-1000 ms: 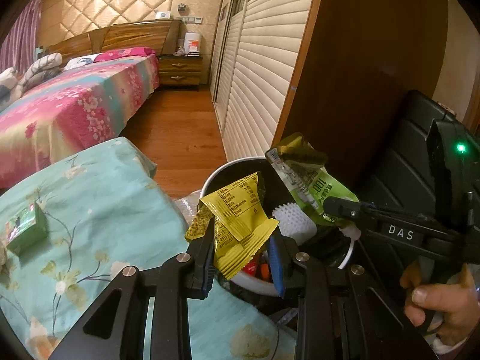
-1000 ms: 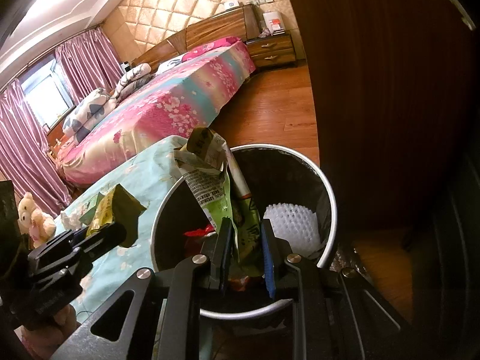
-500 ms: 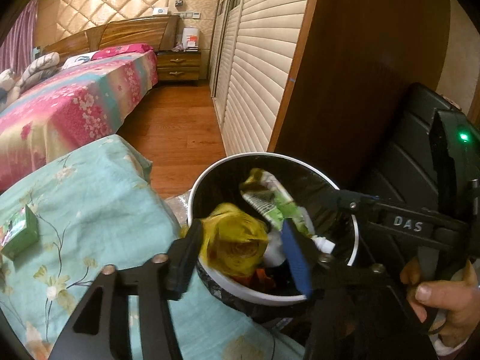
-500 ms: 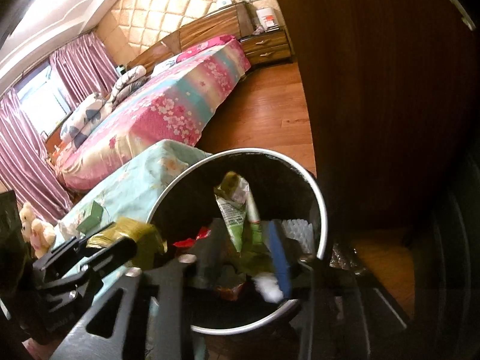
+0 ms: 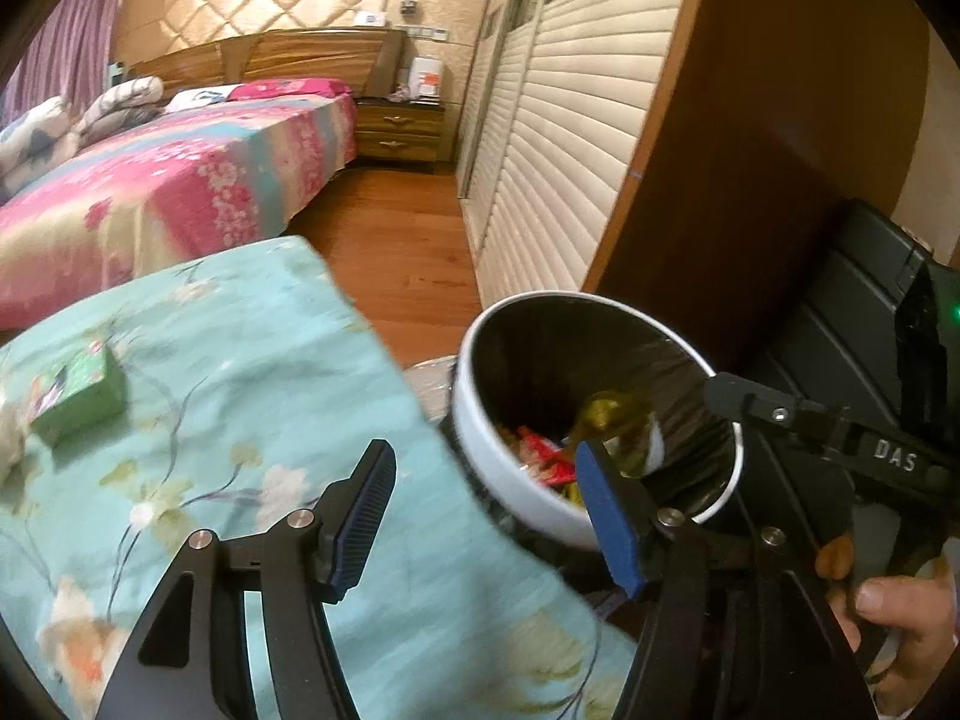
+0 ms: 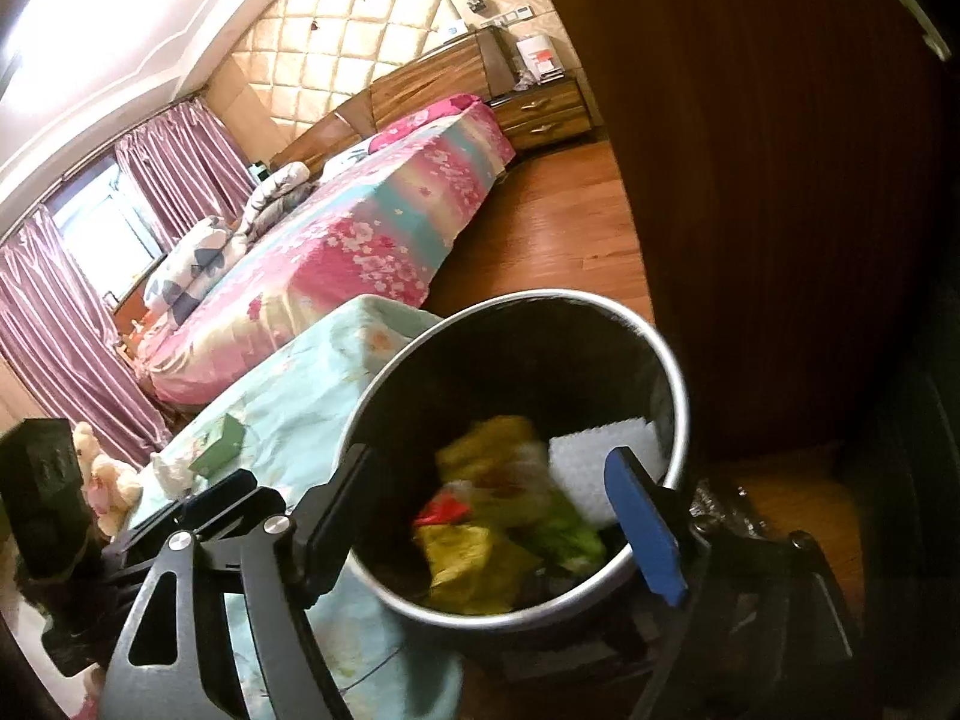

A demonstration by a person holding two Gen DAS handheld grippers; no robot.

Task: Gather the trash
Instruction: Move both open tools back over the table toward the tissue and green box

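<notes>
Left tongs [image 5: 480,516]: spread, nothing between the pads; the right pad overlaps the bin's near rim, the left sits over the floral cloth.
Right tongs [image 6: 498,516]: just been opening, now spread wide astride the bin's near rim, nothing pinched.
Bin [image 6: 672,372]: round, white-rimmed, black-lined, straight ahead of both tongs.
Wrappers [image 6: 474,558]: yellow, green and red, lying loose inside the bin beyond the right tongs' pads, beside a white foam net [image 6: 594,462].
Floral cloth [image 5: 240,372]: turquoise, left of the bin.
Green box [image 5: 78,390]: on the cloth, far left of the left tongs.
Bed [image 5: 168,192]: pink, far beyond.
</notes>
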